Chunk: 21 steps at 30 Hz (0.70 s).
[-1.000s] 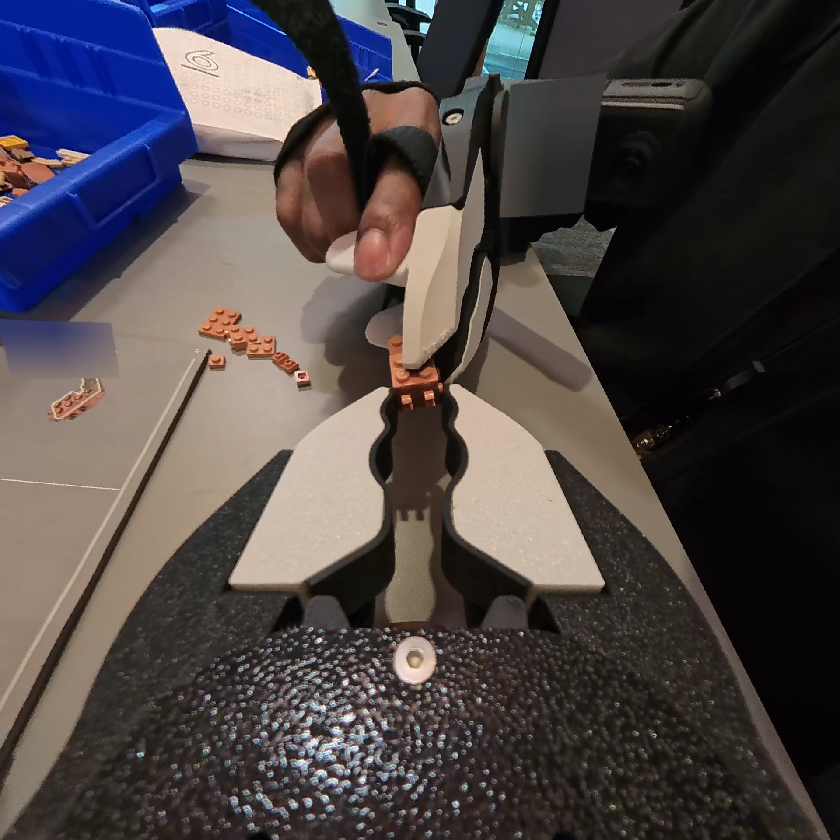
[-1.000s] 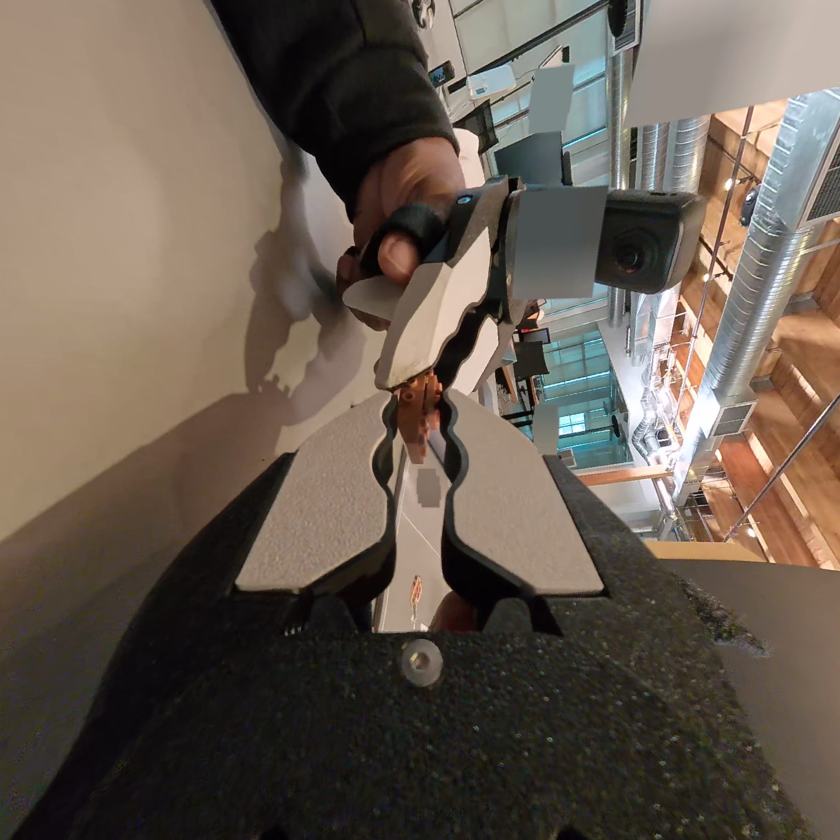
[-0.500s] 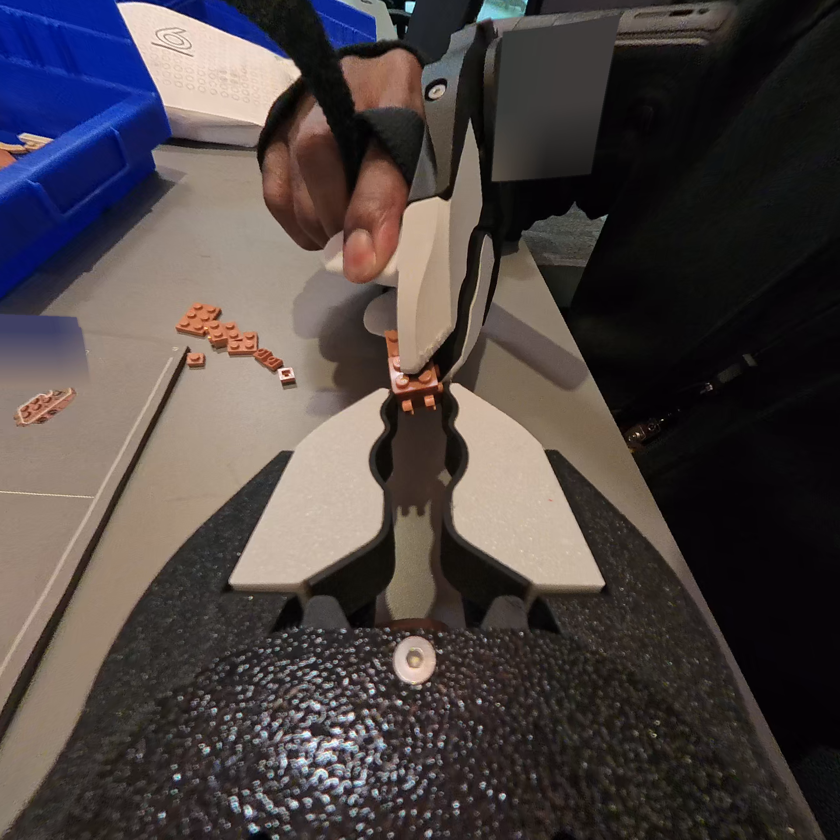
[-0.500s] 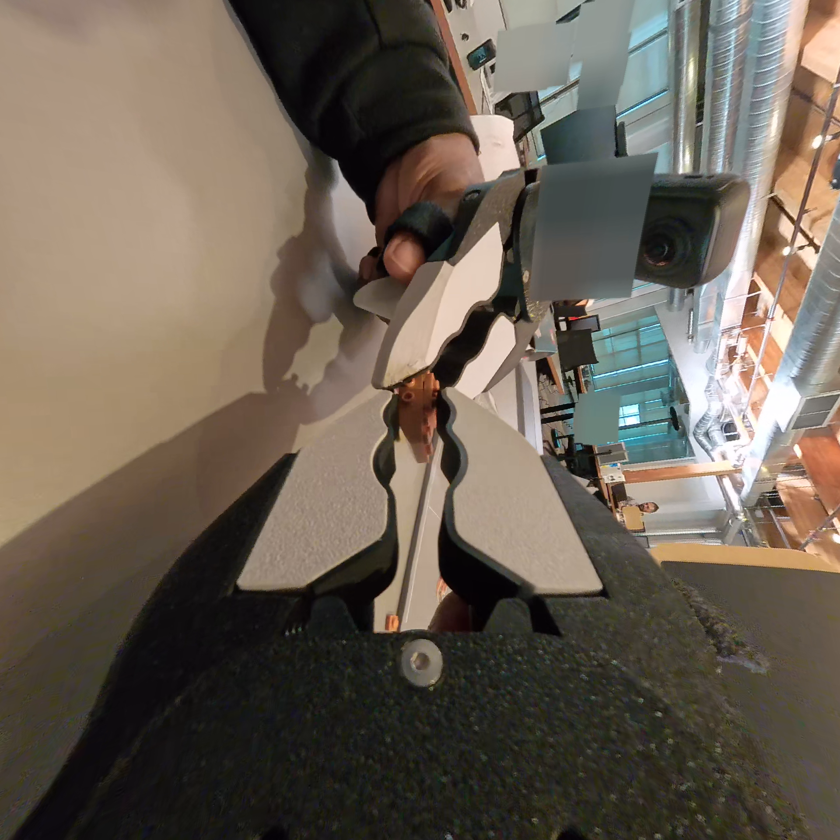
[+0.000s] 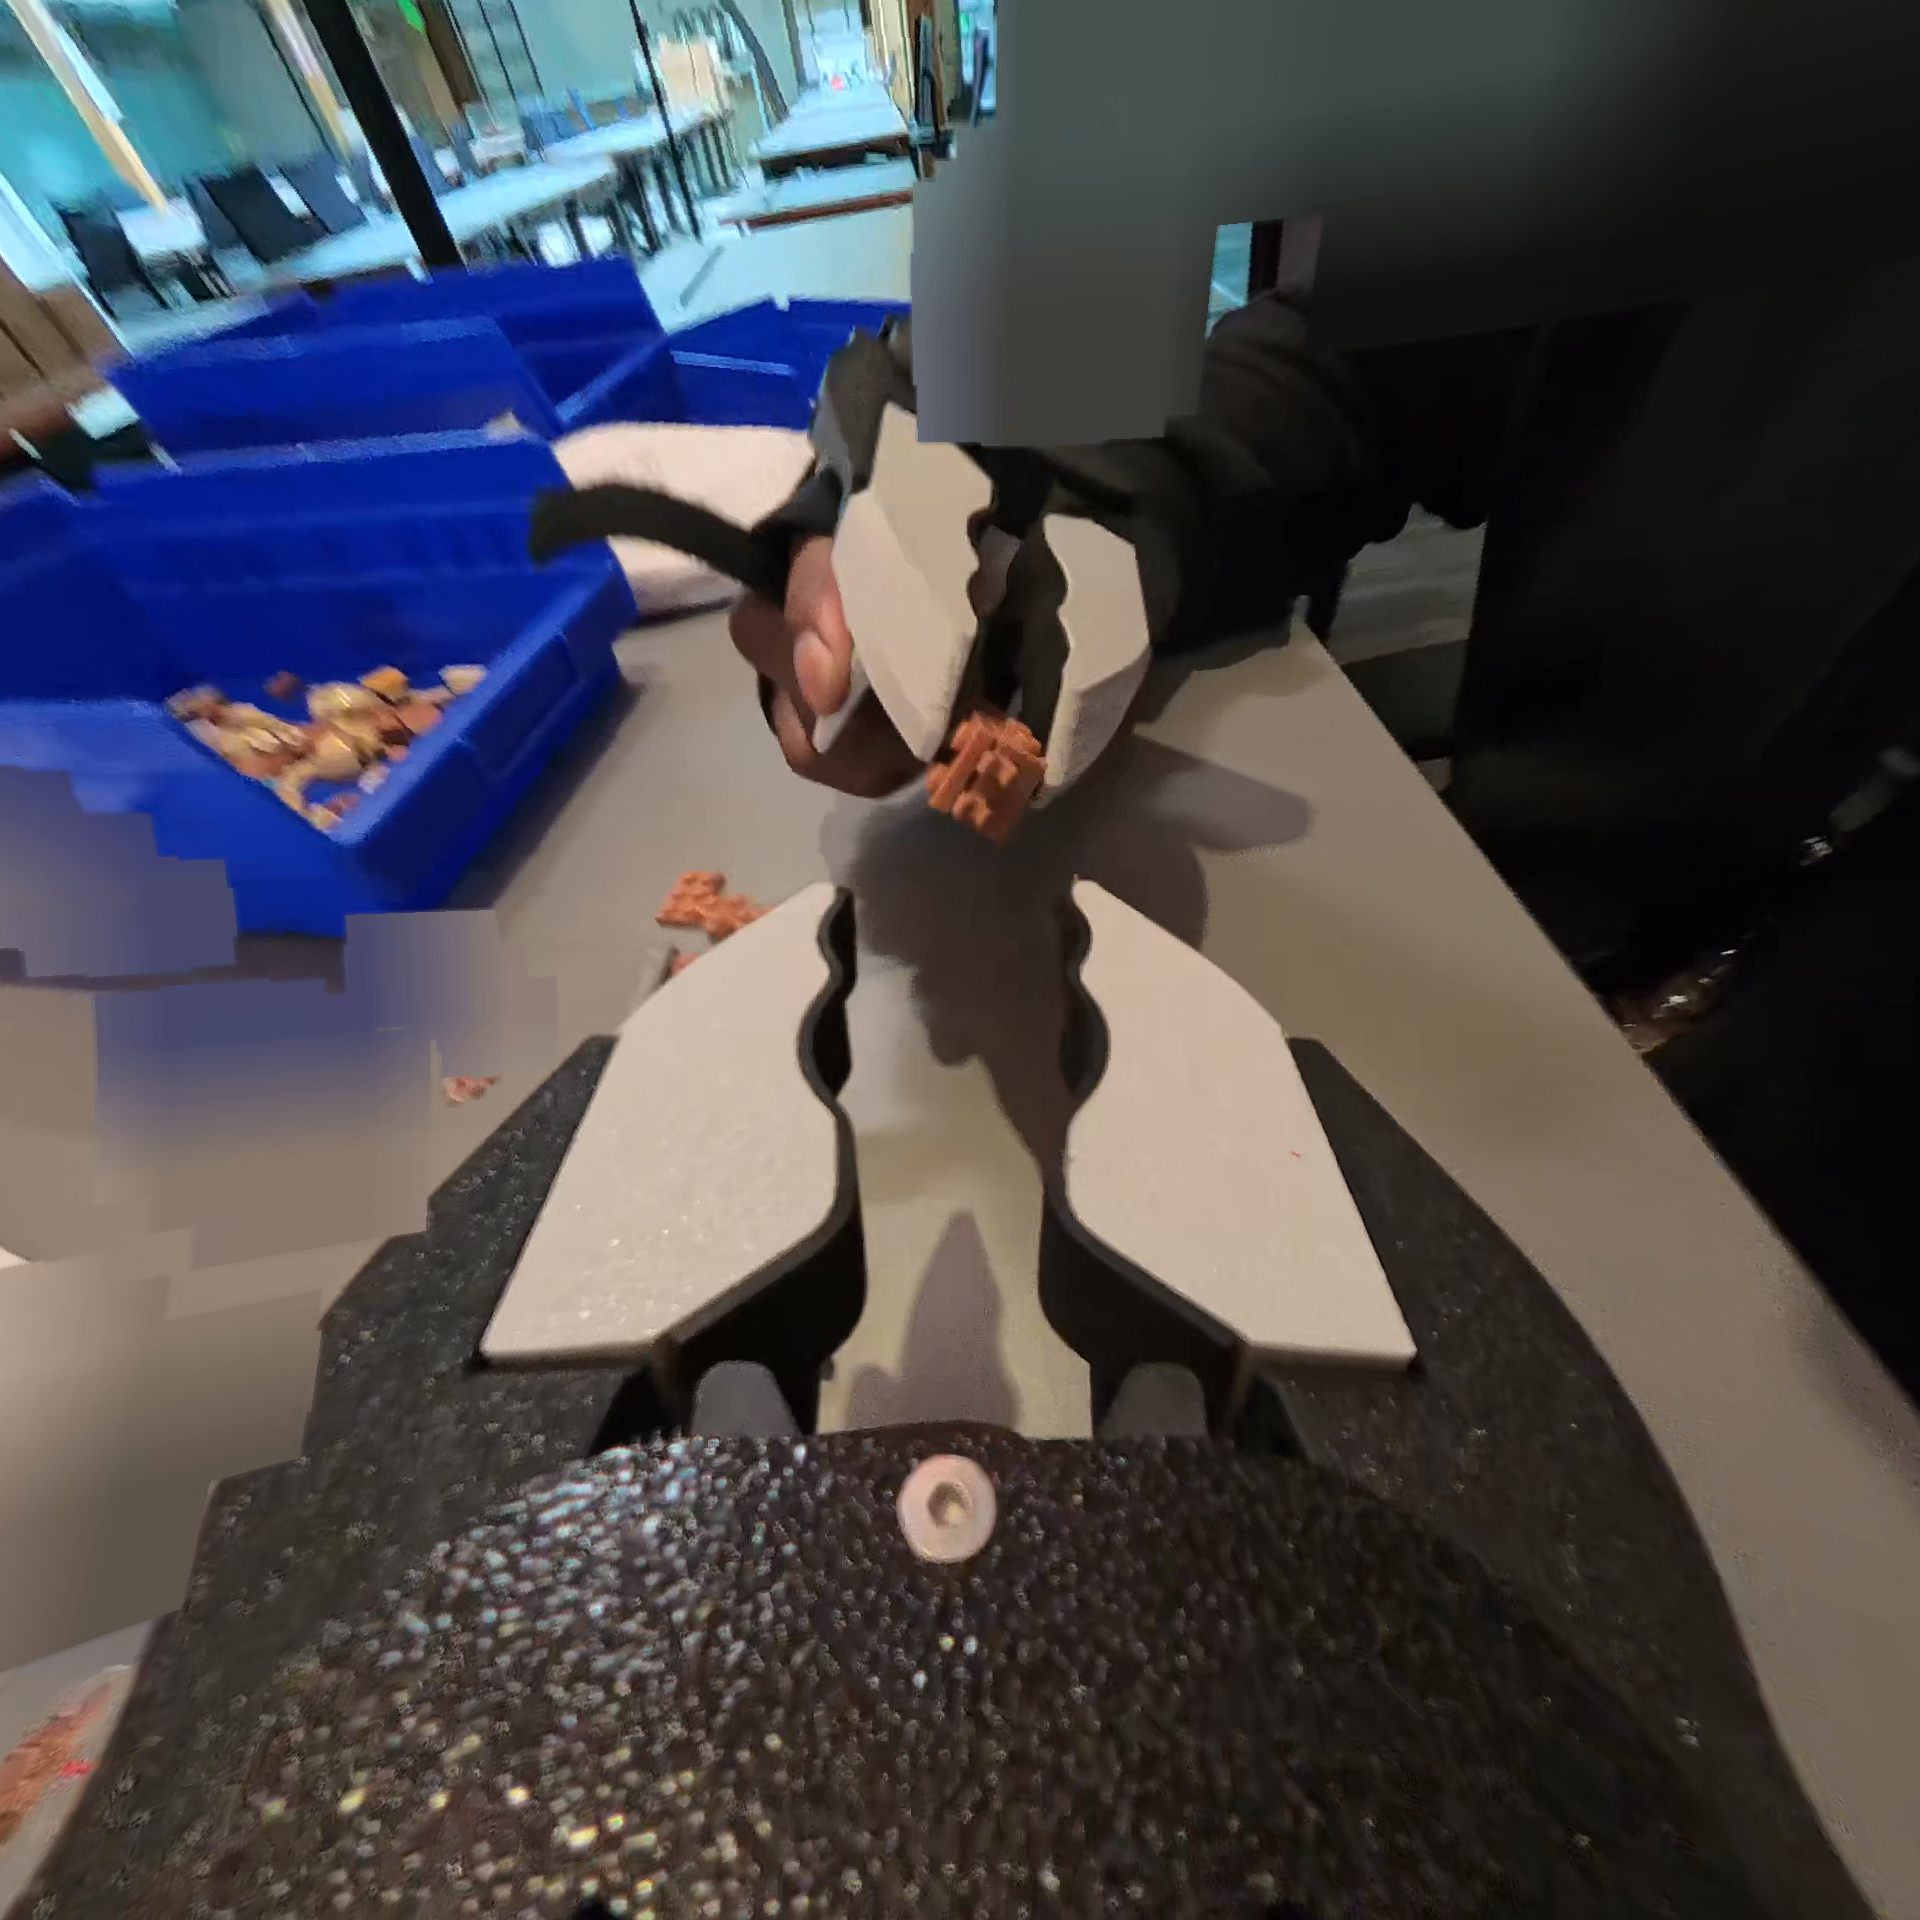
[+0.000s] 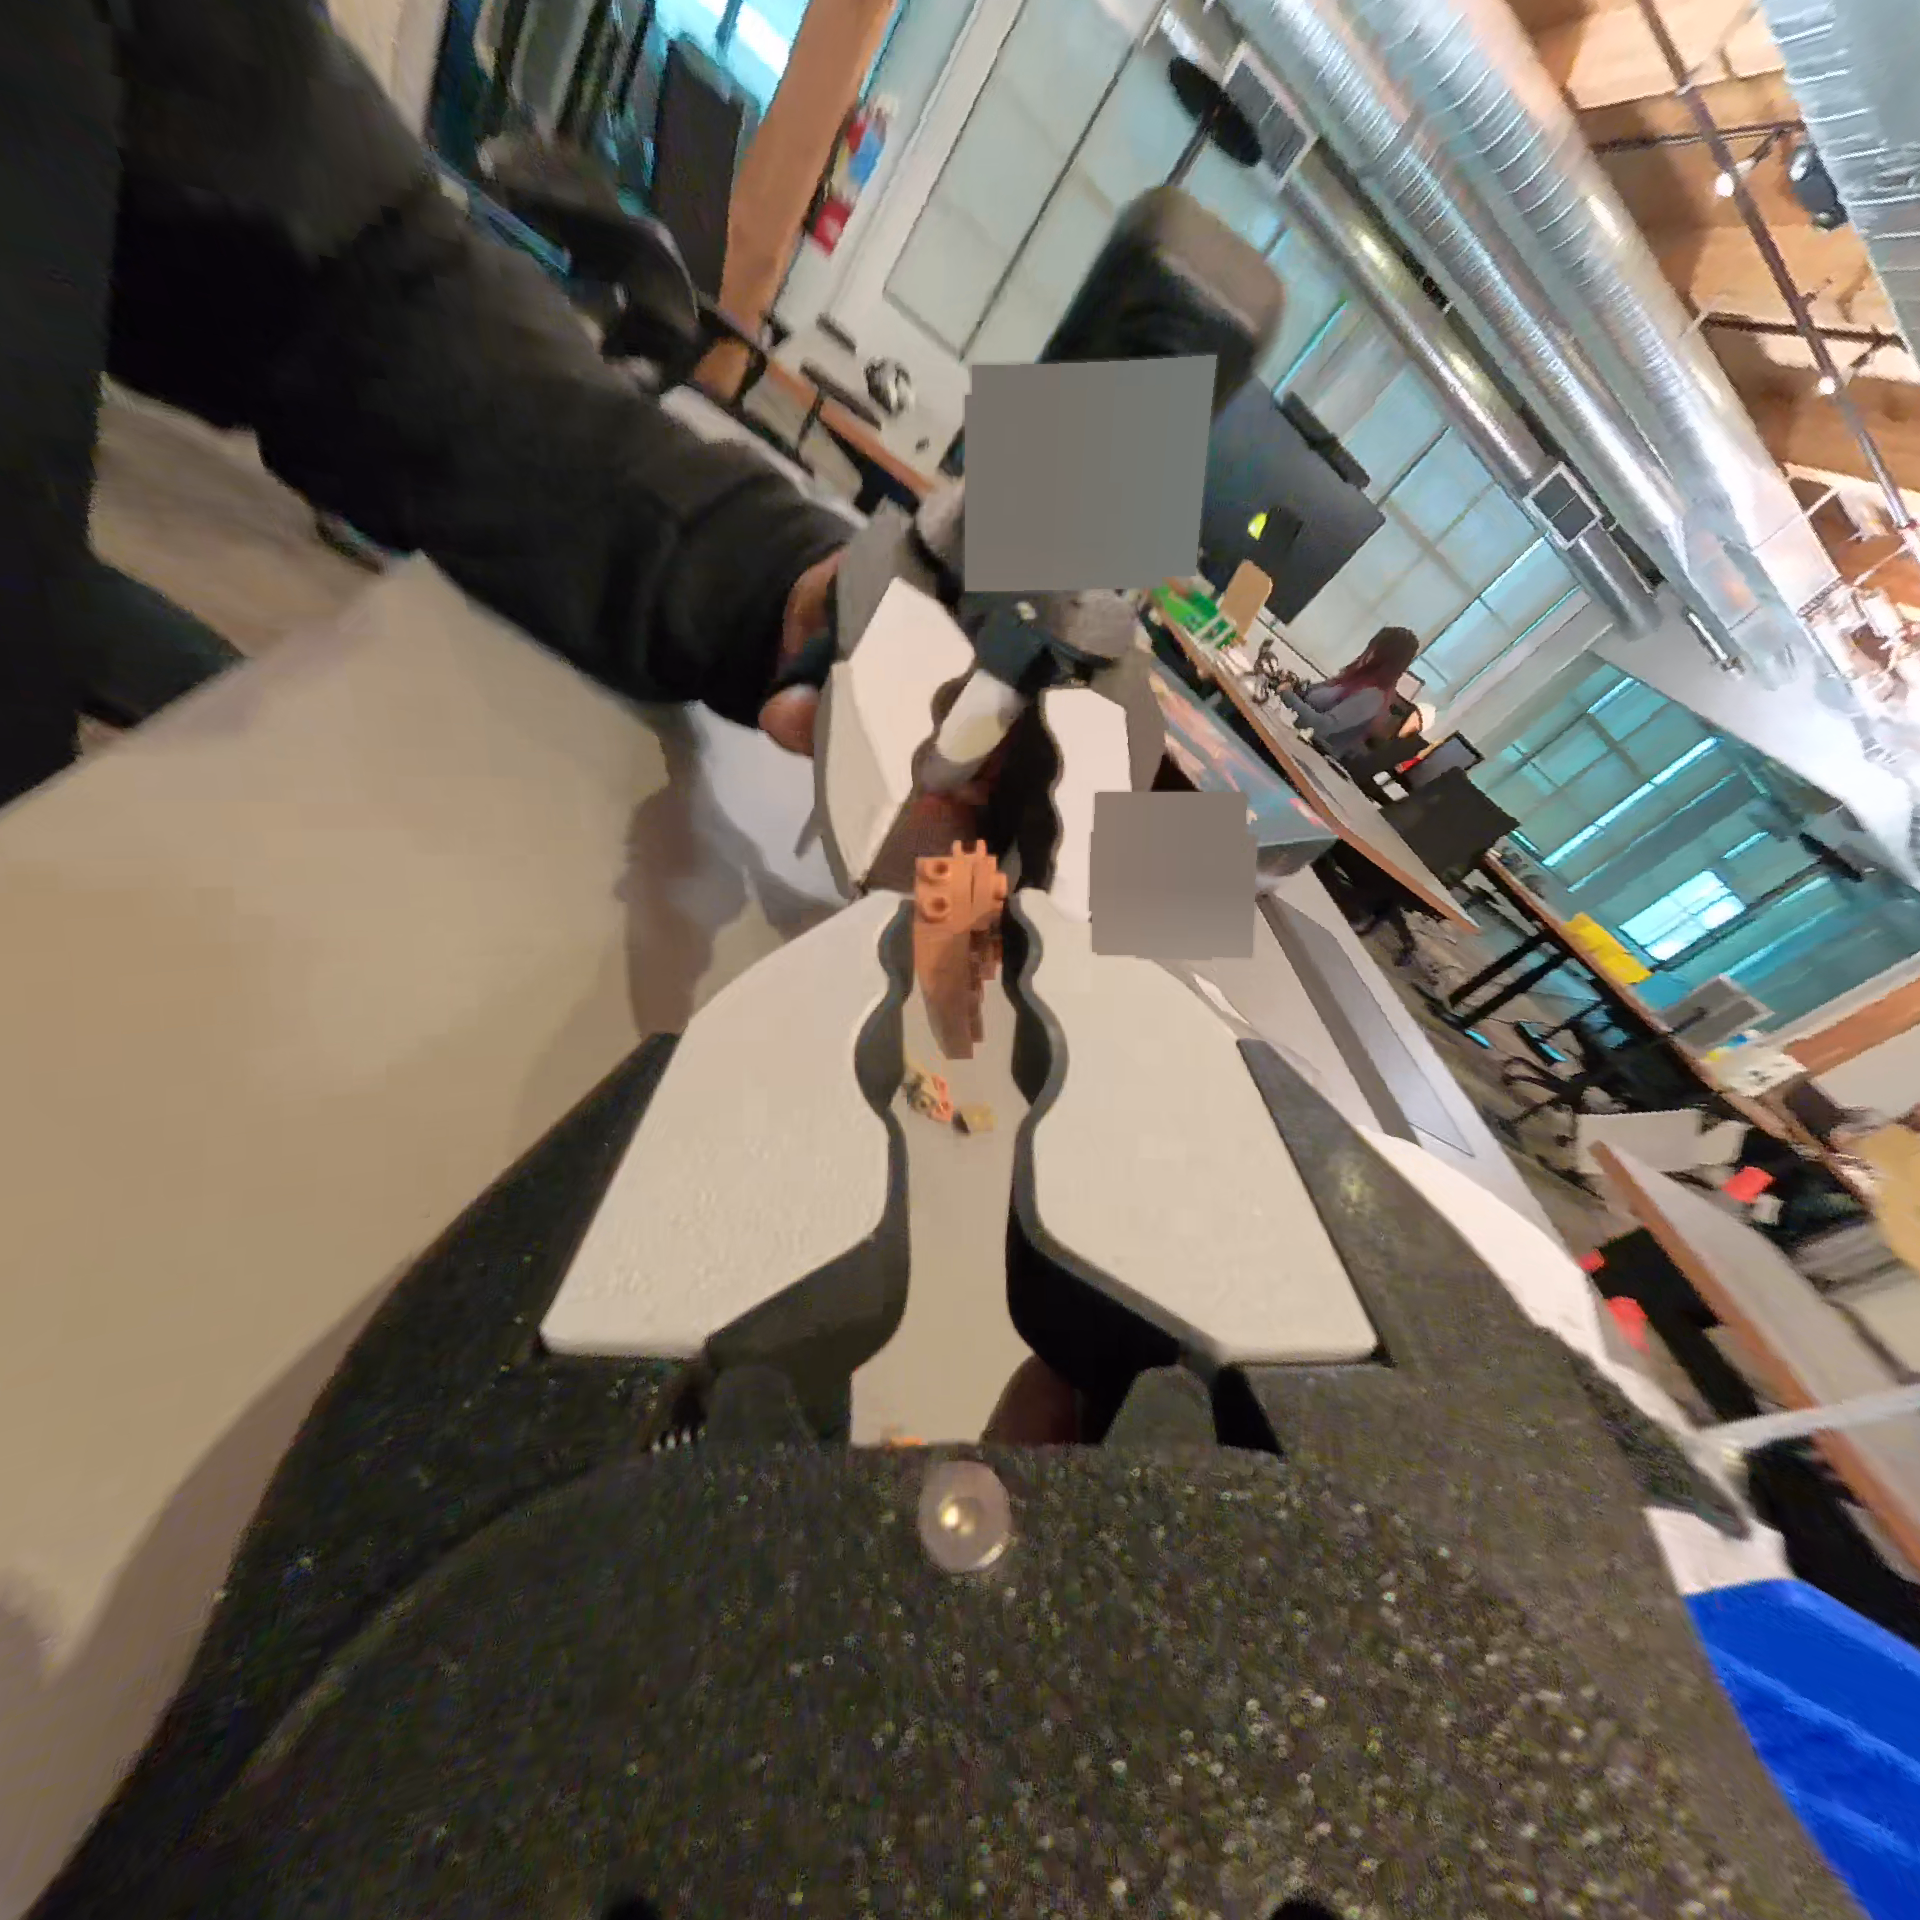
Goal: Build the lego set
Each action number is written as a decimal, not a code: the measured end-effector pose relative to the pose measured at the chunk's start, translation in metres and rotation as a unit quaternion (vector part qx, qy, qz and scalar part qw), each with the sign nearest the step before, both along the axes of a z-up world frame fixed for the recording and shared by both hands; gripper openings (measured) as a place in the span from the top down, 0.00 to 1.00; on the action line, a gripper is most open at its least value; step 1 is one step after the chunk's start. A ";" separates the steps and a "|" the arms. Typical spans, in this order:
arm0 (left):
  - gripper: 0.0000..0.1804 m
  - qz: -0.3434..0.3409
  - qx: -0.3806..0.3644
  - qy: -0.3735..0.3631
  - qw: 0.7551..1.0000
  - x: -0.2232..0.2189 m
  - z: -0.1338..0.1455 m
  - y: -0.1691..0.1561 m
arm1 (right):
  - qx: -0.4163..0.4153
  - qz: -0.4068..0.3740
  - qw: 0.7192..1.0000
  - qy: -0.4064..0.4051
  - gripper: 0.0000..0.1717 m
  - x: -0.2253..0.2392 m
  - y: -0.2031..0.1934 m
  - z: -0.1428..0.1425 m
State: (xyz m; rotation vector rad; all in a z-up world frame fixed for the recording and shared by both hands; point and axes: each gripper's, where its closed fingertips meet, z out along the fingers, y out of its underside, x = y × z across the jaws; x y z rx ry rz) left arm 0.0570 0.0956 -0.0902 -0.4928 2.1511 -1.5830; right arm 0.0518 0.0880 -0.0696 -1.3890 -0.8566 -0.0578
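Right gripper [image 6: 961, 914] pinches a studded, stepped orange-brown brick cluster [image 6: 951, 956]; left gripper [image 5: 961, 914] spread, bare above matte grey worktop [image 5: 1299, 831].

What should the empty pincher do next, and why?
Probably reach for the loose brown plates on the grey table. The left gripper is open and empty, while the right gripper grips the brown brick stack.

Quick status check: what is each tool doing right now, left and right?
Left tool: open, nothing between its fingers.
Right tool: closed on a brown brick assembly, held clear of the grey table.
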 end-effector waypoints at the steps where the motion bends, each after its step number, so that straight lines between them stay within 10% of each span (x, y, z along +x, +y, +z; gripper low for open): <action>1: 0.82 0.003 0.003 -0.028 1.000 0.000 0.005 -0.001 | -0.001 0.013 1.000 0.022 0.91 -0.002 -0.002 0.003; 10: 0.84 0.001 0.035 -0.184 0.982 -0.007 0.023 -0.013 | -0.001 0.061 0.992 0.107 0.91 -0.008 -0.008 0.016; 21: 0.91 0.009 0.048 -0.200 0.979 -0.006 0.021 -0.021 | -0.012 0.067 0.992 0.110 0.91 -0.013 -0.006 0.012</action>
